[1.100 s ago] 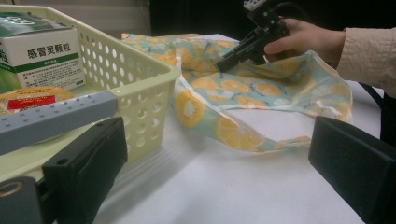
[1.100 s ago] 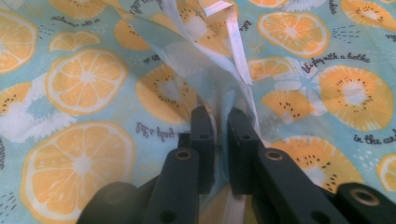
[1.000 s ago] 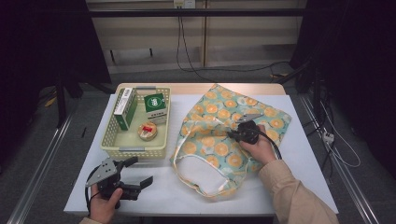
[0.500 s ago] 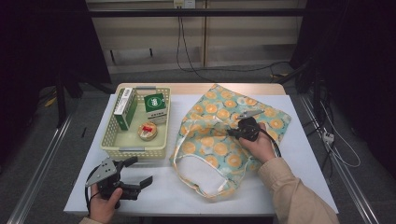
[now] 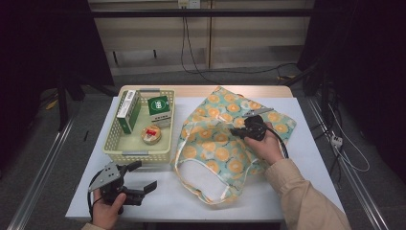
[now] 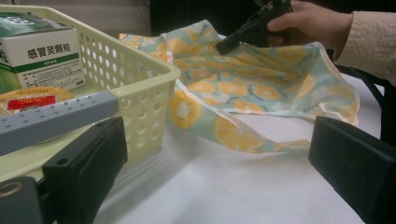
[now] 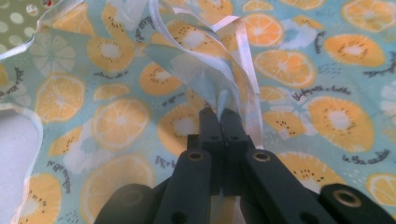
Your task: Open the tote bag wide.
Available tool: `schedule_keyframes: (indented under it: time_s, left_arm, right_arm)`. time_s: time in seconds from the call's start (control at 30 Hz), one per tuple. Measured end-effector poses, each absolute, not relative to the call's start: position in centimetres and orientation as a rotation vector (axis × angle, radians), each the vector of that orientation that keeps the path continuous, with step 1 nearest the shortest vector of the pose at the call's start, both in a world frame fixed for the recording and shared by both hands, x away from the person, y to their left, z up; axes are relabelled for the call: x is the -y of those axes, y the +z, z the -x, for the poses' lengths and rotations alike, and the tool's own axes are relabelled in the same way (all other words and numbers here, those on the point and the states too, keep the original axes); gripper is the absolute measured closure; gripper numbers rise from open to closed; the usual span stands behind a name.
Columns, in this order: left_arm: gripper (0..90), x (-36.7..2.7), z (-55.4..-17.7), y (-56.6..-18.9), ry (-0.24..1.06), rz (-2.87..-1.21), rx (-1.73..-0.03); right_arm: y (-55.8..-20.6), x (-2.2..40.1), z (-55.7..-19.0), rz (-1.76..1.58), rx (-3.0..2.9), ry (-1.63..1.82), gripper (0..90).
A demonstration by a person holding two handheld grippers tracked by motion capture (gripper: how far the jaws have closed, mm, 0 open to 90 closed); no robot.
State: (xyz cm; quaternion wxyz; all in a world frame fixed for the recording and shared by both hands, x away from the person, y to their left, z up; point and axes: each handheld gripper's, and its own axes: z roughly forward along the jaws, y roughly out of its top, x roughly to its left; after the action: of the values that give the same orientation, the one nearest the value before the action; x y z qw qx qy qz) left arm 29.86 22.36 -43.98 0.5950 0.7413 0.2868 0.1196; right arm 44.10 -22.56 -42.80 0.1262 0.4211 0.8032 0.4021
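Our right gripper (image 5: 238, 131) pinches the orange-print bag (image 5: 225, 143)

Its jaws are closed on a fold of the bag's fabric, lifted at table centre. At 7 o'clock, our left gripper (image 5: 142, 177) rests with jaws wide apart, just below the basket (image 5: 136, 154).

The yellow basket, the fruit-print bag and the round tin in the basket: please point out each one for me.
yellow basket (image 5: 137, 154), high view, on its near rim.
fruit-print bag (image 5: 221, 154), high view, on the printed cloth near its middle.
round tin (image 5: 152, 134), high view, on its lid with the red label.
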Motion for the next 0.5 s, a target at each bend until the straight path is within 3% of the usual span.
schedule_keyframes:
  time_s: [0.5]
  left_arm:
    - [4.4,-22.4,-29.9,-44.0,0.275,-1.719,-0.669]
  right_arm:
    - [-40.4,22.9,-45.0,-1.216,-2.304,1.185,90.0]
